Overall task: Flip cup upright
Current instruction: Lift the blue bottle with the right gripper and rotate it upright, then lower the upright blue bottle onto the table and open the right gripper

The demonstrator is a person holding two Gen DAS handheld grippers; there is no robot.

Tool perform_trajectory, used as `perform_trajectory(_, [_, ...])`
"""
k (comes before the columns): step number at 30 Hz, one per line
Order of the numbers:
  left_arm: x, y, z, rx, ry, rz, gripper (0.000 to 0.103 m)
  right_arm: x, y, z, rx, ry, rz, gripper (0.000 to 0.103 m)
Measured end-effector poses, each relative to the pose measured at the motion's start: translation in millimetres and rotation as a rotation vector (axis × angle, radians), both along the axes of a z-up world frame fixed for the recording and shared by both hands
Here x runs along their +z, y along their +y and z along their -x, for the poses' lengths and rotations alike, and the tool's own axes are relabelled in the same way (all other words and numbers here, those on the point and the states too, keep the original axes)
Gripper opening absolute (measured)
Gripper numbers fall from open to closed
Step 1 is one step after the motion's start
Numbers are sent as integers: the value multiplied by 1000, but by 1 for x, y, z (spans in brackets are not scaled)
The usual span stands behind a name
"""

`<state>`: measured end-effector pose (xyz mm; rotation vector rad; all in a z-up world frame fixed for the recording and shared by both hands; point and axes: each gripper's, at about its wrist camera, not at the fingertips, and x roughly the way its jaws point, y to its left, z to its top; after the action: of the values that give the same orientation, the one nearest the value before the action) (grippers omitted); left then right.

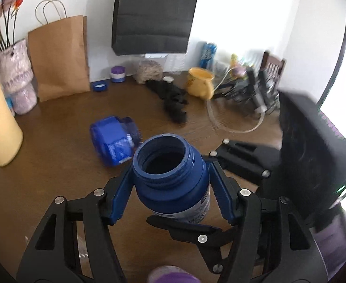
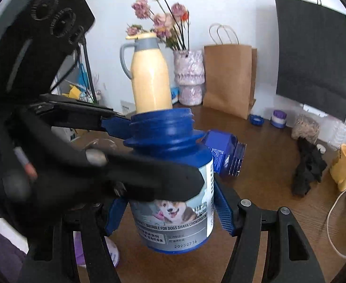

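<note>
A blue open-mouthed jar (image 1: 170, 176) with a dog label stands mouth up between both grippers, lifted off the brown table. My left gripper (image 1: 171, 191) is shut on the jar's body, its blue pads pressed against both sides. In the right wrist view the same jar (image 2: 173, 188) sits between my right gripper's (image 2: 170, 202) blue pads, which close on its lower body; the left gripper's black finger (image 2: 149, 179) crosses in front of it. A second blue jar (image 1: 112, 139) lies on its side on the table behind; it also shows in the right wrist view (image 2: 224, 153).
A yellow thermos (image 2: 150, 75), a flower vase (image 2: 189, 75), a brown paper bag (image 1: 59, 56) and a black bag (image 1: 154, 14) stand at the back. A yellow mug (image 1: 200, 82), black cloth (image 1: 173, 101), clear tubing (image 1: 231, 127) and small purple jars lie on the table (image 1: 55, 165).
</note>
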<state>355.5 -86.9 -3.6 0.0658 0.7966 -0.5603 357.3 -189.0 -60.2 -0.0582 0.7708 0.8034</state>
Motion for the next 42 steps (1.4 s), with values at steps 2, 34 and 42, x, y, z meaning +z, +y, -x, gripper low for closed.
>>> perform_trajectory(2, [-10, -1, -6, -2, 3, -35, 60, -5, 3, -6, 16, 10, 9, 69])
perform_trajectory(34, [-23, 69, -23, 316, 78, -78, 88, -60, 8, -48, -204, -57, 340, 68])
perform_trajectory(42, [-14, 74, -8, 324, 57, -91, 88, -71, -11, -48, -274, 22, 341, 68])
